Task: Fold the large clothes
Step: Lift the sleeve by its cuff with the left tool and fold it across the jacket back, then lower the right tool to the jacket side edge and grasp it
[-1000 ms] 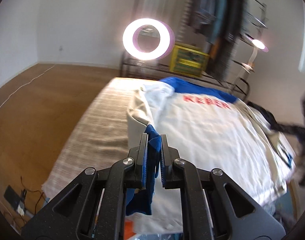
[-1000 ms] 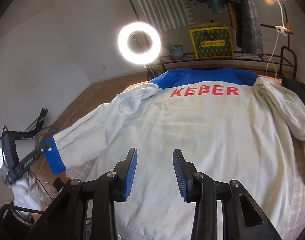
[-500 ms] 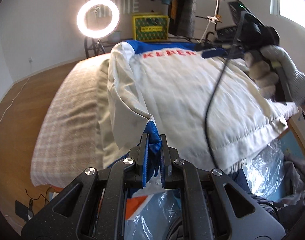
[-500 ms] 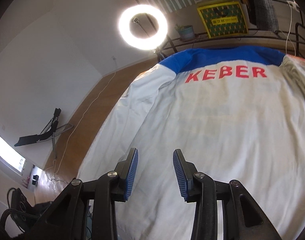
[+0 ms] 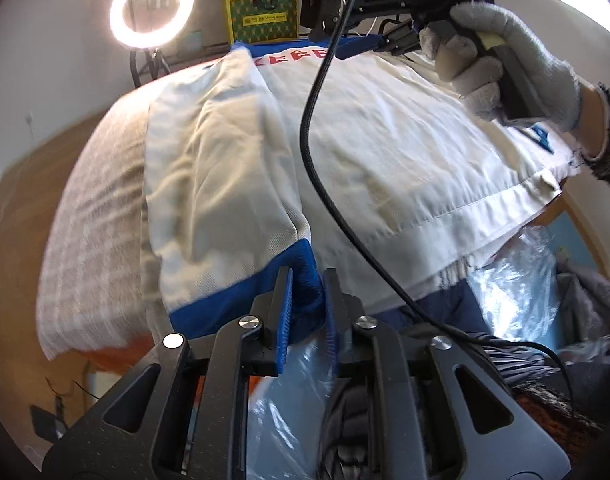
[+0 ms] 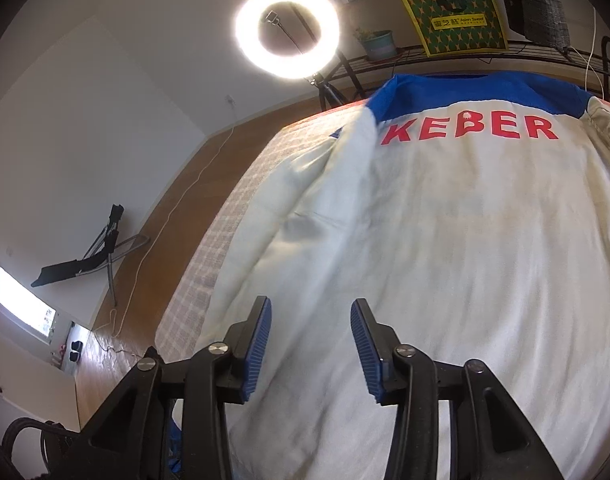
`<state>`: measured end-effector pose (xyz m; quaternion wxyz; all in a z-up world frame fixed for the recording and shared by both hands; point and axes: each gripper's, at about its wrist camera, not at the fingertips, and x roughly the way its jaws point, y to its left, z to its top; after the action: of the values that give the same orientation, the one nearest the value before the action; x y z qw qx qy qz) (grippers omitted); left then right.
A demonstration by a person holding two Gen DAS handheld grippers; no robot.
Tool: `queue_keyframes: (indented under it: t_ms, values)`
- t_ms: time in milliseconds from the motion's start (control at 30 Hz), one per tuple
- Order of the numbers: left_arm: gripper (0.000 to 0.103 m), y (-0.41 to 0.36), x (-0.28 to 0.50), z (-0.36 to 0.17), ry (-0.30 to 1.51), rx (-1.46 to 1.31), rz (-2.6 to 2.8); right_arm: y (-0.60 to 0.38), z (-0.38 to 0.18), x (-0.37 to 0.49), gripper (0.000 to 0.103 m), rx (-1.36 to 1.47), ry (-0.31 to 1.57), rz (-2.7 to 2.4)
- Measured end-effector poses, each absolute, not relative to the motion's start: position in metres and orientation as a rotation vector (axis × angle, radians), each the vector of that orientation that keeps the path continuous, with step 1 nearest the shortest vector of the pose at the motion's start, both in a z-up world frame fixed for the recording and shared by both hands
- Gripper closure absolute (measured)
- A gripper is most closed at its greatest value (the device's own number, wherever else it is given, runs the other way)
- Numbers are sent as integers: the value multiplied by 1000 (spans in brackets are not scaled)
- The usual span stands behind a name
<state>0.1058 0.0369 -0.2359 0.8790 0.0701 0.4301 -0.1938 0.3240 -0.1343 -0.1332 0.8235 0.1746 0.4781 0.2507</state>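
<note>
Sleeve (image 5: 209, 184) now folded lengthwise along jacket (image 6: 465, 240), cuff probably nearest.

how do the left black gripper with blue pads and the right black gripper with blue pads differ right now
The left black gripper with blue pads is shut on the blue cuff of the white sleeve; the right black gripper with blue pads is open and holds nothing.
The left one sits at the near edge of the white jacket with red KEBER lettering; the right one hangs over its back panel.
Both share the same build.
</note>
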Motion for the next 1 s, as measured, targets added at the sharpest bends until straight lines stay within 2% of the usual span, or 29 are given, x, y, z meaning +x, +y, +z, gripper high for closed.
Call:
queue_keyframes:
  t_ms: [233, 433, 733, 800, 867, 900, 967, 1000]
  values:
    - [73, 105, 93, -223, 886, -132, -289, -123, -153, 336, 55, 367, 1083, 524]
    - [73, 148, 100, -241, 940, -268, -176, -105, -169, 325, 53, 335, 1131, 560]
    - [73, 158, 127, -276, 1013, -424, -192, -82, -185, 317, 54, 271, 1181, 599]
    - [73, 157, 129, -282, 1024, -463, -210, -77, -188, 317, 55, 253, 1188, 601]
    - [73, 157, 132, -284, 1026, -480, -218, -72, -192, 317, 62, 239, 1200, 609]
    - [74, 155, 133, -285, 1027, -473, -217, -69, -194, 317, 64, 234, 1206, 615]
    - [91, 151, 133, -284, 1026, -437, -204, -62, -197, 317, 69, 217, 1216, 625]
    - [92, 151, 133, -283, 1020, -433, -205, -57, -198, 316, 72, 205, 1219, 630]
